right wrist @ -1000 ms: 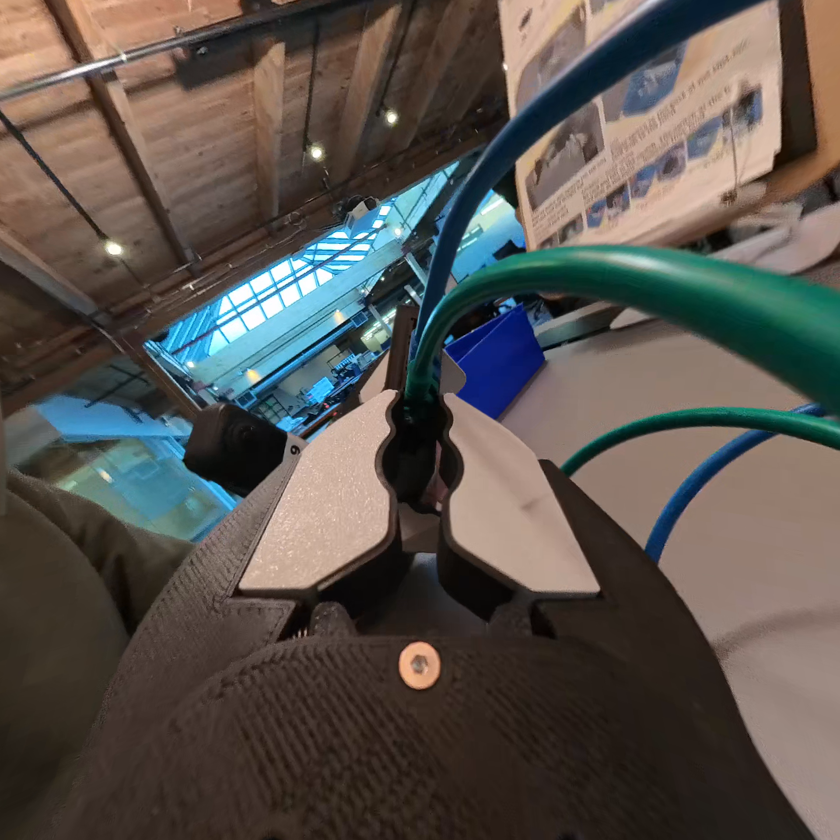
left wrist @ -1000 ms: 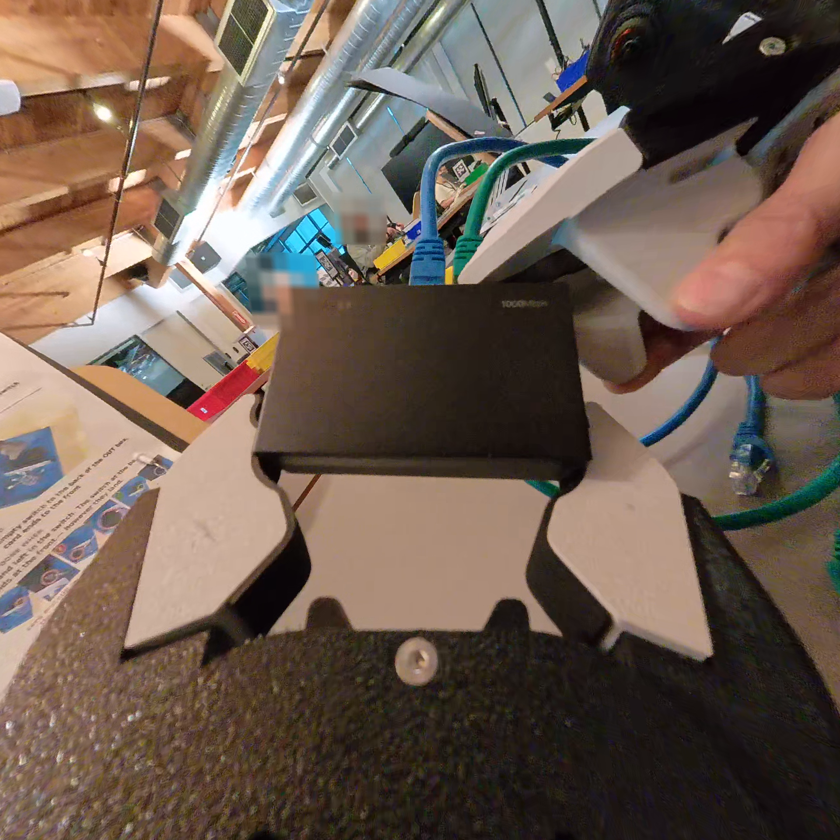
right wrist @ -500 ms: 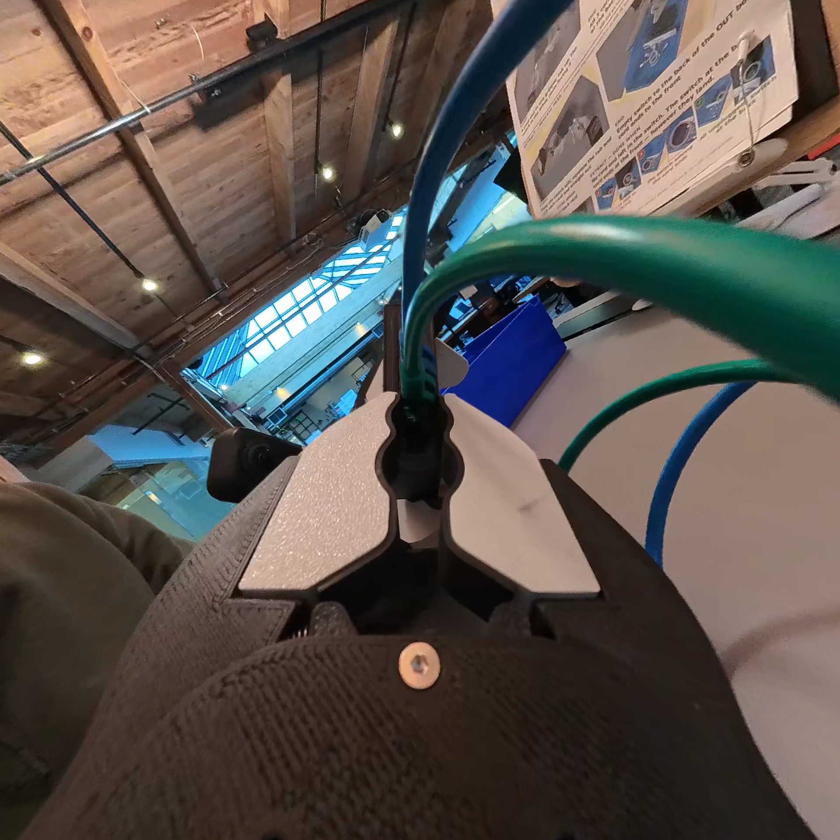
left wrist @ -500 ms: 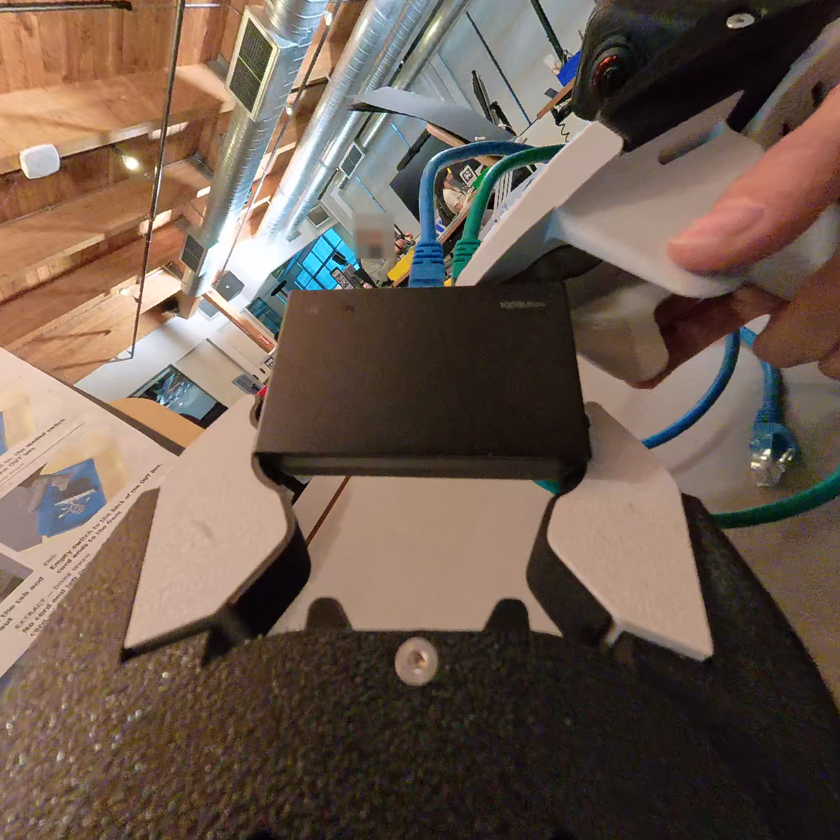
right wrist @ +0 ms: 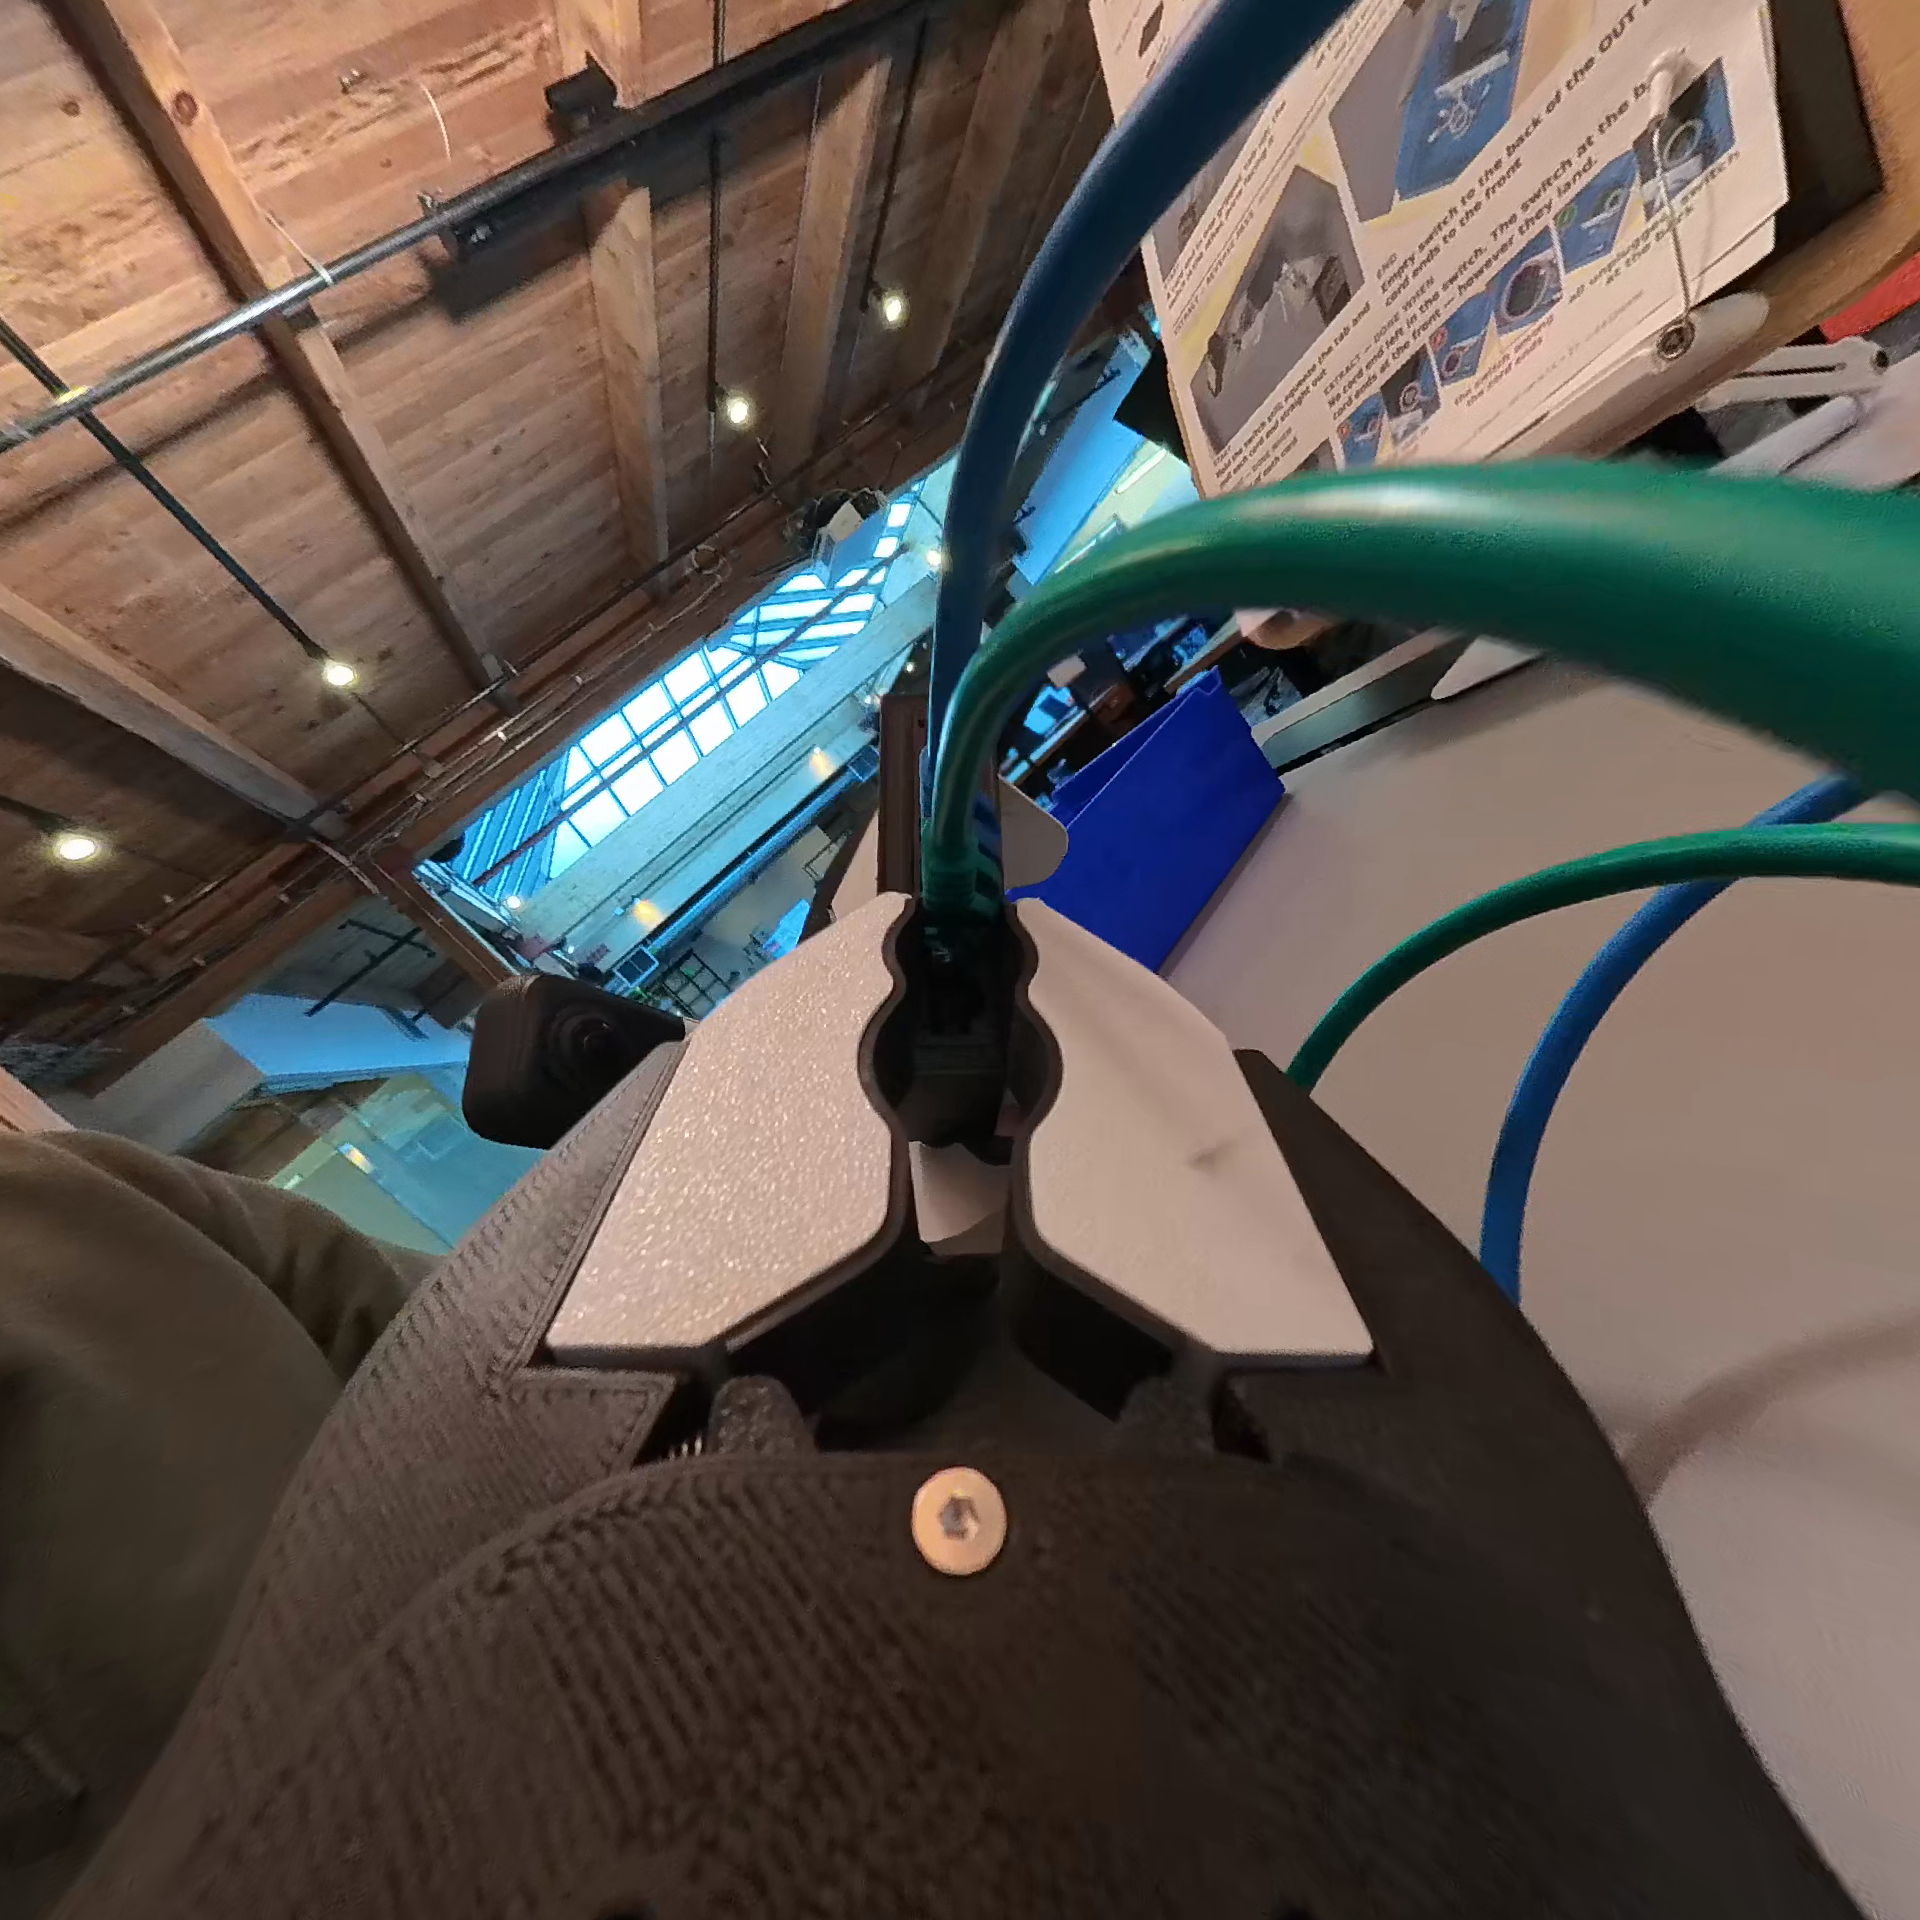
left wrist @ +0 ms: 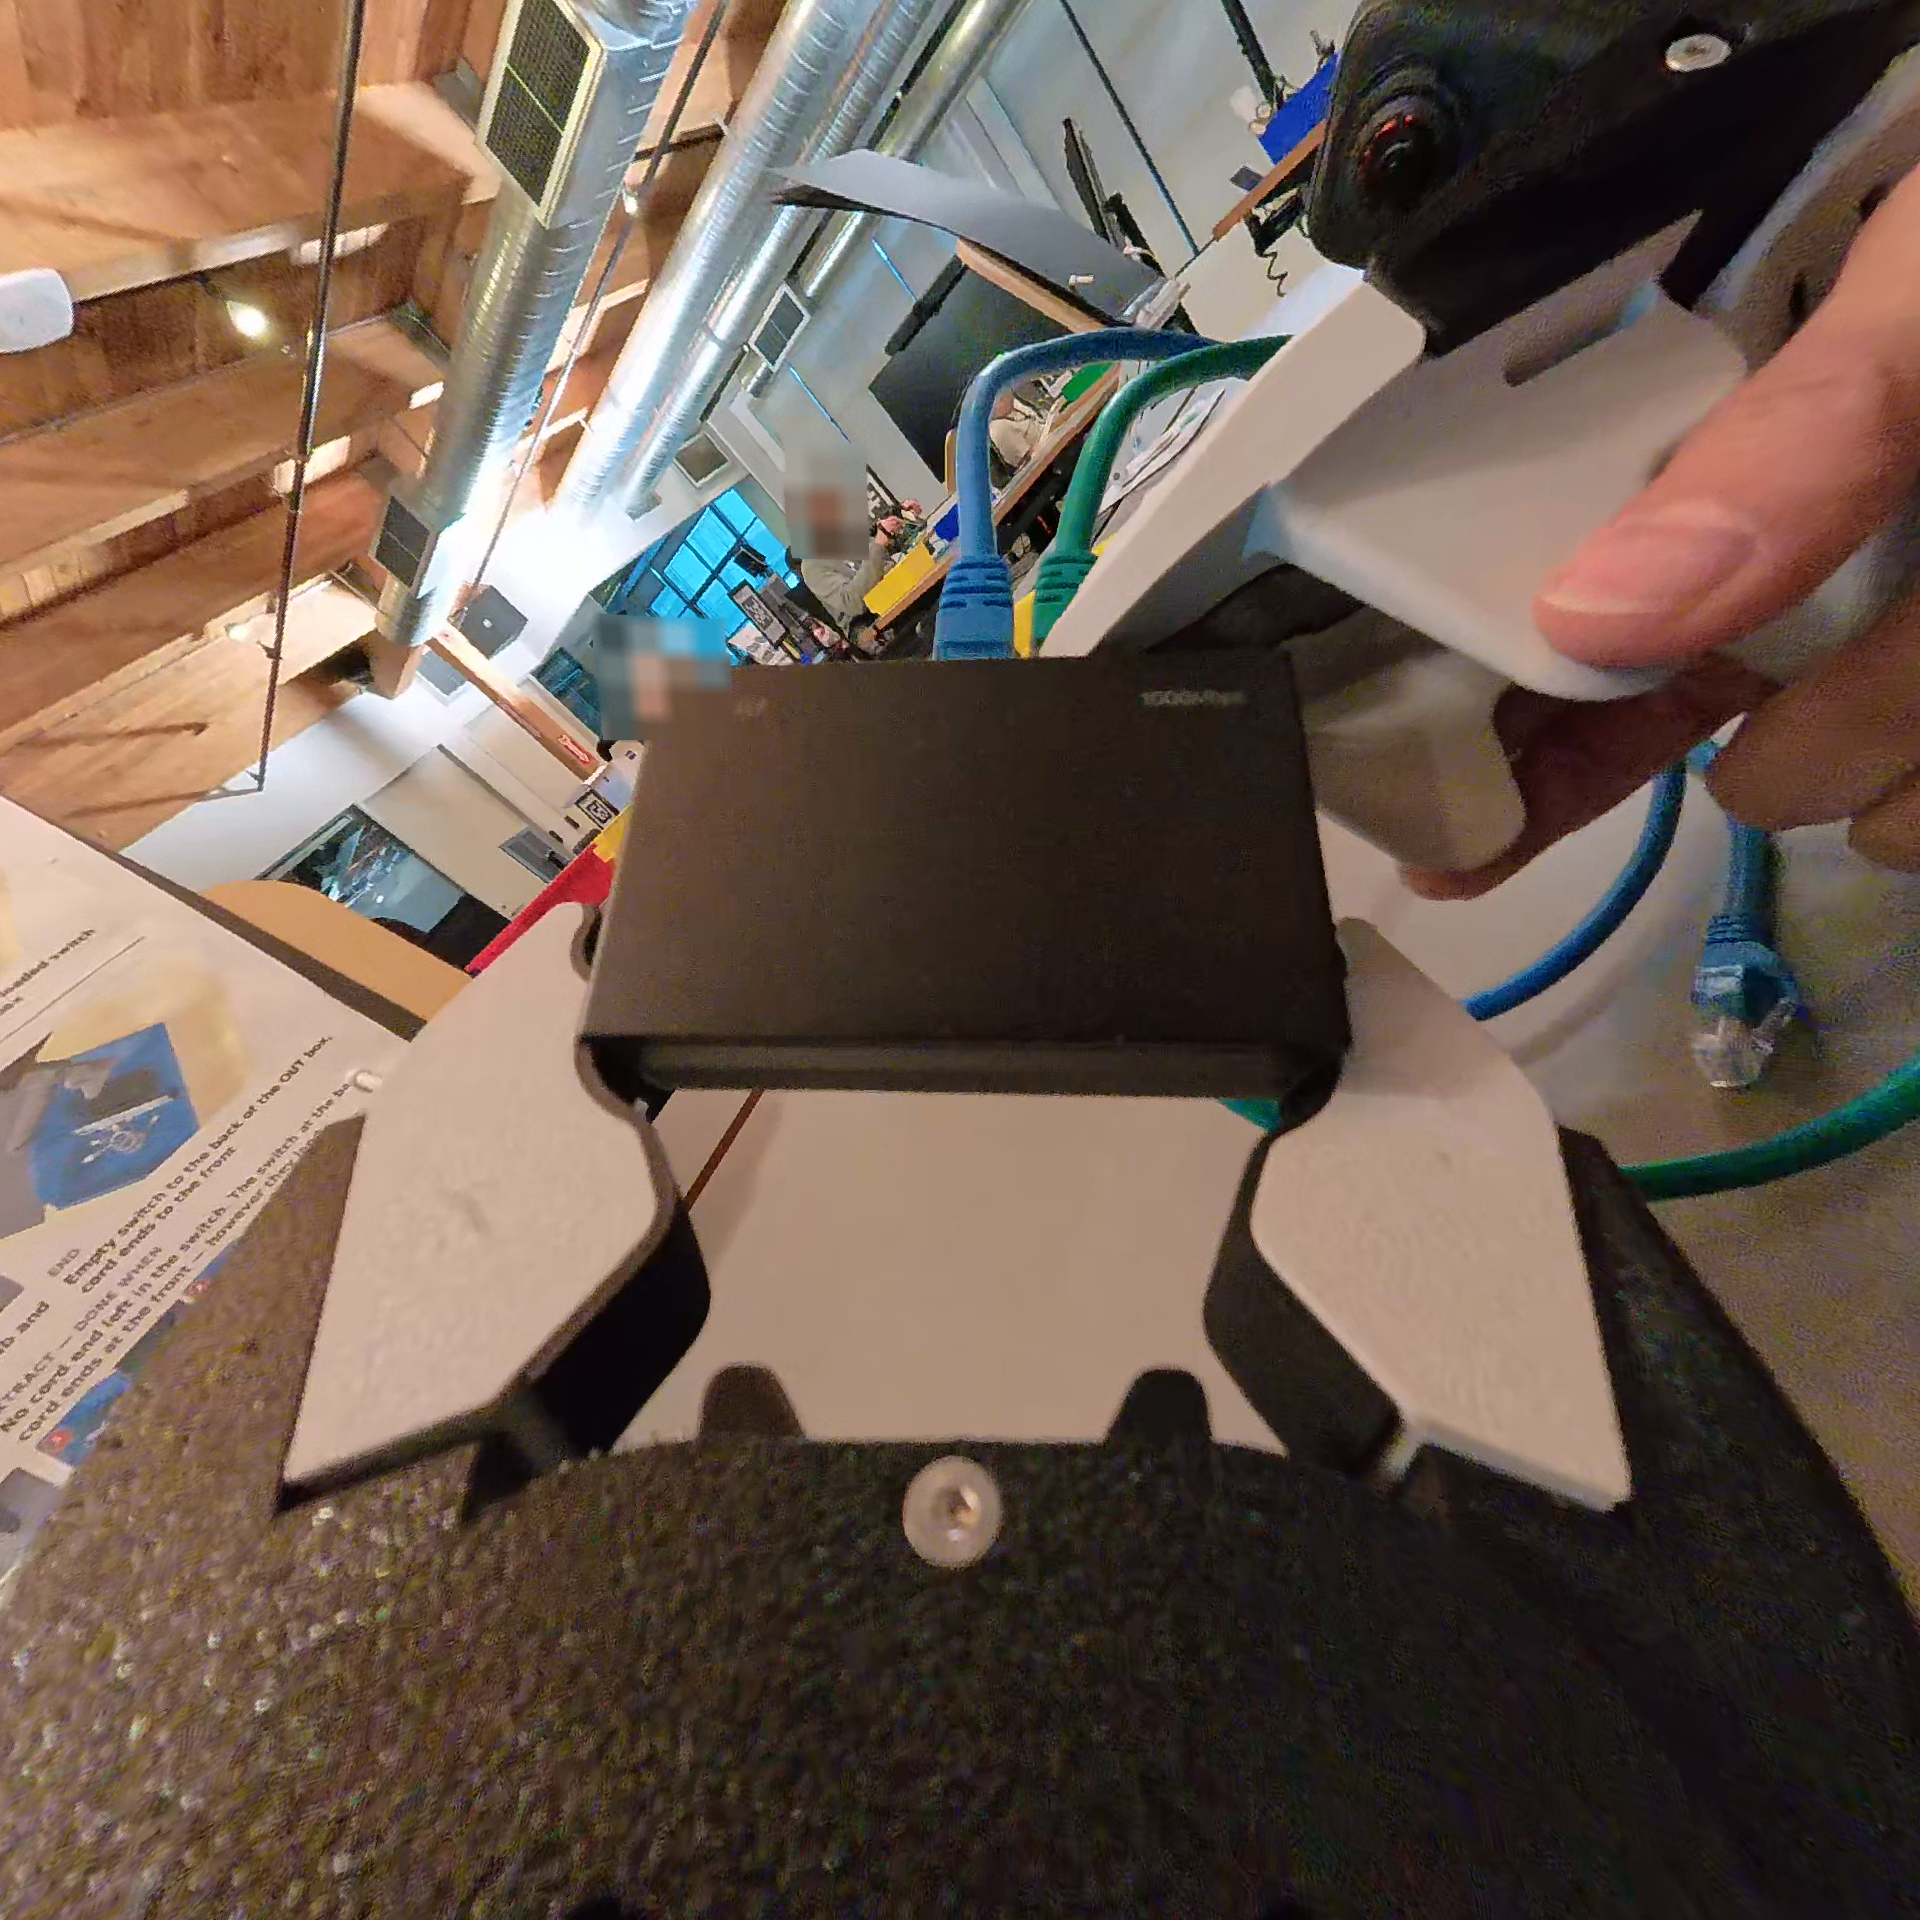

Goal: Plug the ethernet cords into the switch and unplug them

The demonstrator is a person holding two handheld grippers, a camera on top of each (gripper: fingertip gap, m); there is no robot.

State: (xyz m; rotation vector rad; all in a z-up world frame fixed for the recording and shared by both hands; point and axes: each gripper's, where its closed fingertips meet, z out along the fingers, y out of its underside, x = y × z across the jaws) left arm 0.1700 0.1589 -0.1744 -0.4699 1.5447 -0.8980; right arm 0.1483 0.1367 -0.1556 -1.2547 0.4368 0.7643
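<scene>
left tongs [left wrist: 961, 1049] clamped across the black switch [left wrist: 961, 852], holding it up off the bench [right wrist: 1714, 1039], port side facing away. right tongs [right wrist: 951, 1023] pinched on the green cord's plug [right wrist: 956, 997], right at the switch. blue cord [left wrist: 971, 603] sits seated in the port next to it.

change over the last second: little. switch hasn't shifted in the left grip, right tongs still on the green plug, both units tilted a bit. no visible gap opening at the port, so i read it as seated or about to be pulled, can't tell which.

room: blue plug is just beside the green one, so the right tongs have tight side clearance. straight pull back toward the right hand [left wrist: 1766, 540] looks open. loose blue connector [left wrist: 1740, 997] and cord loops lie on the bench to the right, snag risk.
</scene>
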